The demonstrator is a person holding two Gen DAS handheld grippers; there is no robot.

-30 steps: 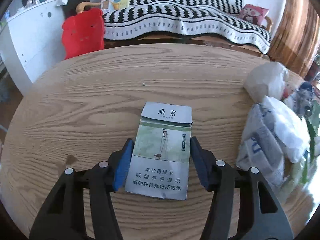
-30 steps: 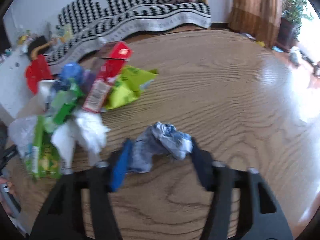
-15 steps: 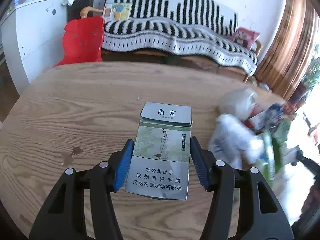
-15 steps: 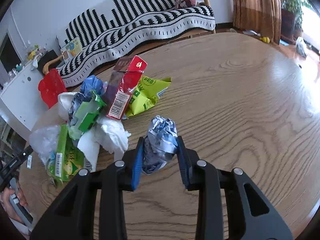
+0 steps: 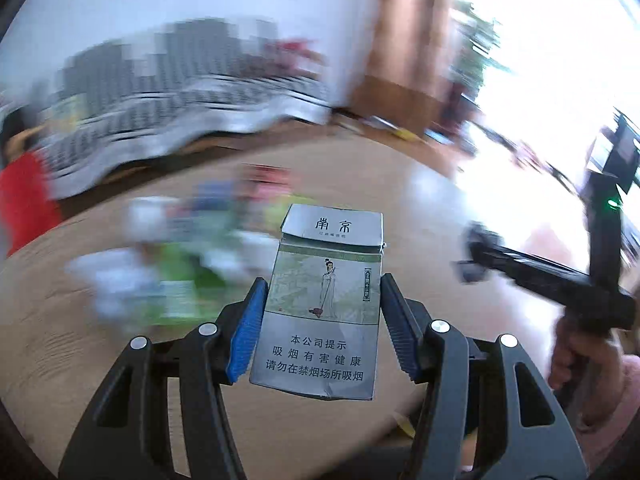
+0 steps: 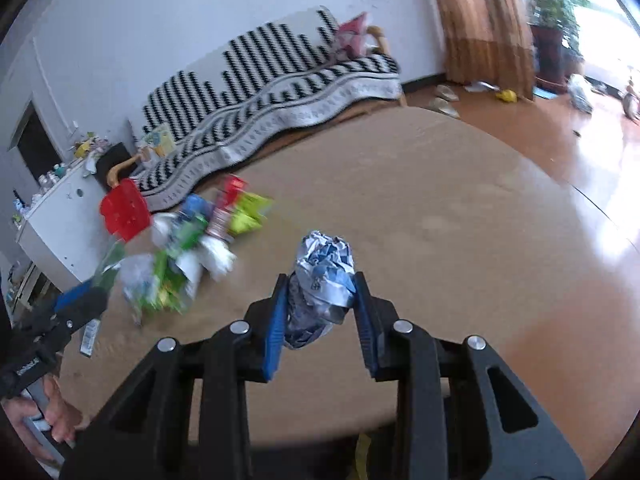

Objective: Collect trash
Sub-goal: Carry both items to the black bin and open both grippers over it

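The surface [image 6: 420,208] at the frame's centre is wood with a smooth, glossy finish that mirrors window glare at right. The cigarette pack [image 5: 324,300], mid-frame, is printed card, satin grey with creased edges. The crumpled wrapper [image 6: 322,280] looks like shiny, wrinkled foil or film. The fingers [image 6: 276,328] carry ribbed blue pads on matt black plastic with bright metal rivets. The sofa cover [image 6: 272,92], upper left, is woven cloth.
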